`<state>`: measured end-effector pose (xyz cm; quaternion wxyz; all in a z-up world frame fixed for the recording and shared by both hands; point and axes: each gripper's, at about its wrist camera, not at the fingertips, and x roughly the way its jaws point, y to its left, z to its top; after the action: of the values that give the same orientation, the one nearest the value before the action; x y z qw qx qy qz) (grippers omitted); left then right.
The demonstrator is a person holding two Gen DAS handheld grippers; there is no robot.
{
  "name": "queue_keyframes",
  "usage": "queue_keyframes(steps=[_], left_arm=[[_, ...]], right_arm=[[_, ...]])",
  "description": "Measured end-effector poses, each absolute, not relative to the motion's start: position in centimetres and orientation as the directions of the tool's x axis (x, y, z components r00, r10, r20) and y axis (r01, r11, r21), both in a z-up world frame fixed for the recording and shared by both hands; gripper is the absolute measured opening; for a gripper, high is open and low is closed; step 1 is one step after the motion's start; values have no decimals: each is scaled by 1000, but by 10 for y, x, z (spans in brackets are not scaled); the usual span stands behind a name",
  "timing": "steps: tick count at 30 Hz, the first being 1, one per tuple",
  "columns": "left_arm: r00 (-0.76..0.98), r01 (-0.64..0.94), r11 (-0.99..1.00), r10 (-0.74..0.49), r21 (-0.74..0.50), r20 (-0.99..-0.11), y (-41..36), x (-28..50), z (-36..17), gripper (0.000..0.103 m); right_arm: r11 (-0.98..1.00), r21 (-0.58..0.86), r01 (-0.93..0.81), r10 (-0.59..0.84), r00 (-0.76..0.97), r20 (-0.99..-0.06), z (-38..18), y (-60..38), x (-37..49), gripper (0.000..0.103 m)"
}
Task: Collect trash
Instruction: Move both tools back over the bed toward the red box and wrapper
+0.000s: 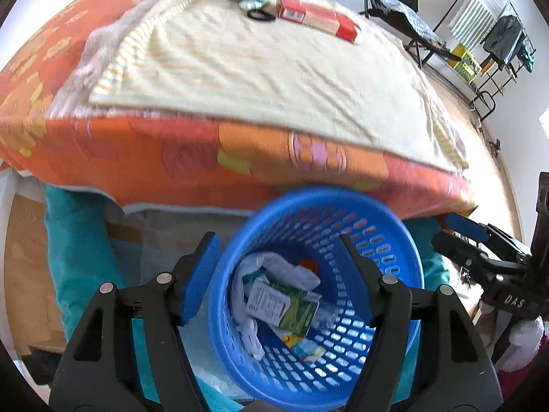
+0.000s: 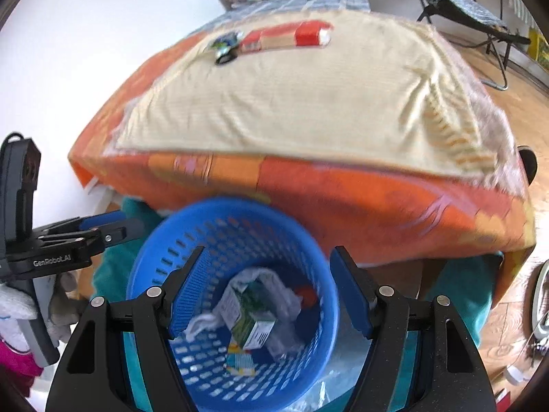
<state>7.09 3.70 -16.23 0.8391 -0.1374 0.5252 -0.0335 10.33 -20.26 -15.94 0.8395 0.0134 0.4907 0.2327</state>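
Both the left gripper and right gripper stand wide and empty above the blue basket, which holds a carton and tissue. Beyond, on the bed, lies the red-and-tan box: judge it light, stiff cardboard. Take it across its narrow sides.

Both the left gripper and right gripper tilt steeply downward, jaws spread apart, gripping nothing.
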Motion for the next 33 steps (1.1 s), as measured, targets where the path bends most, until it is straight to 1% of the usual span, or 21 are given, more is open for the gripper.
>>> queue_keyframes(steps=[6, 10, 16, 19, 21, 22, 23, 24, 27, 30, 33], left_arm=[[480, -81, 957, -206, -277, -852, 49, 99, -143, 71], [512, -81, 958, -196, -274, -837, 59, 120, -128, 71], [560, -81, 958, -183, -274, -808, 72, 161, -104, 71], [573, -79, 961, -173, -264, -801, 76, 186, -99, 75], [576, -81, 960, -174, -267, -799, 79, 200, -96, 75], [576, -82, 959, -178, -273, -798, 80, 209, -95, 75], [575, -82, 955, -187, -284, -796, 82, 219, -94, 75], [575, -85, 953, -192, -291, -795, 83, 225, -93, 75], [573, -94, 946, -204, -311, -794, 89, 254, -90, 76], [561, -120, 933, -219, -340, -798, 99, 285, -91, 76], [556, -158, 917, -224, -367, -801, 111, 312, -93, 76]], right_arm=[[888, 282, -364, 433, 450, -781, -139, -214, 136, 72], [887, 235, -399, 423, 492, -761, -119, -214, 165, 72], [861, 235, -452, 461, 495, -736, -101, -206, 215, 72], [846, 212, -489, 470, 498, -729, -95, -196, 237, 72], [834, 182, -520, 472, 503, -724, -91, -188, 252, 73], [827, 167, -537, 474, 505, -721, -90, -184, 259, 74], [819, 154, -552, 477, 506, -719, -89, -180, 266, 79], [812, 145, -565, 481, 509, -714, -88, -178, 273, 82], [810, 115, -575, 476, 531, -701, -84, -172, 295, 82], [801, 96, -590, 472, 526, -708, -82, -160, 324, 82], [794, 116, -597, 487, 509, -710, -83, -152, 350, 82]])
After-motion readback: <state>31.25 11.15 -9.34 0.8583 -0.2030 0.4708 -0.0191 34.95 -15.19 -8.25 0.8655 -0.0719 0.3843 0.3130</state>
